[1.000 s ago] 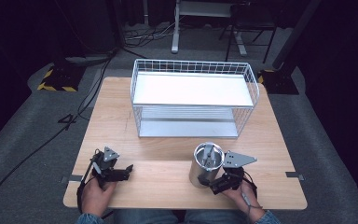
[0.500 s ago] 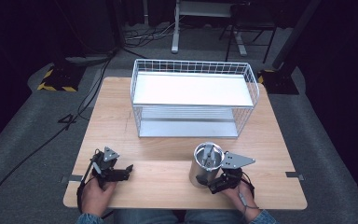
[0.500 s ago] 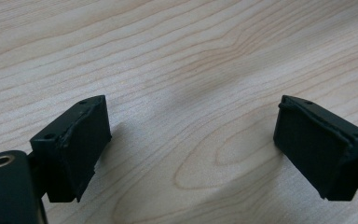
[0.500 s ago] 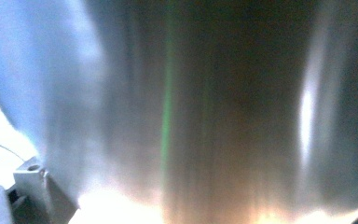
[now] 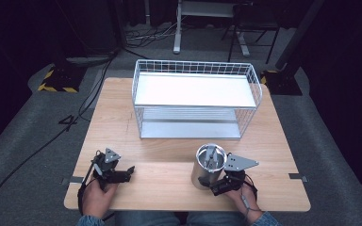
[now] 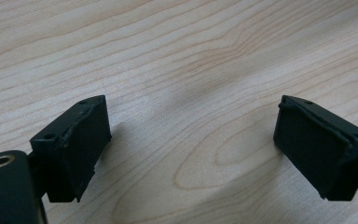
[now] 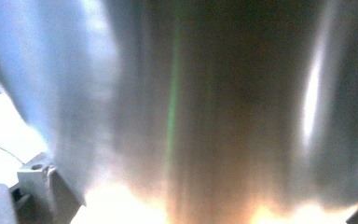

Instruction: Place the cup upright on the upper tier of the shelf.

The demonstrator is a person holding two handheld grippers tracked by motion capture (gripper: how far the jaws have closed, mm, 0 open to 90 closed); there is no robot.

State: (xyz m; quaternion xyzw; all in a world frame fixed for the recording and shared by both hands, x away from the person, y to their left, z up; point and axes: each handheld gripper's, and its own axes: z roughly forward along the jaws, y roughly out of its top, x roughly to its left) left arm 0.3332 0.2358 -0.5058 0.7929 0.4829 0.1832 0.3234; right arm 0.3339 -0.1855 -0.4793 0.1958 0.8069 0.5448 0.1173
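Standing metal cup (image 5: 208,165) against right tongs (image 5: 218,187).

Wooden table (image 5: 169,136): wire rack (image 5: 195,101), steel cup (image 5: 206,165).

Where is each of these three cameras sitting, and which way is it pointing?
High view: above the person's side, looking forward and down at the wooden table, the wire rack, the metal cup, both hands and the left gripper.
Left gripper view: rides on the left gripper, looking down along its open jaws at bare table.
Right gripper view: rides on the right gripper, pressed close against the cup's shiny wall.
Shared: the cup in the high and right gripper views; the tabletop in the high and left gripper views.
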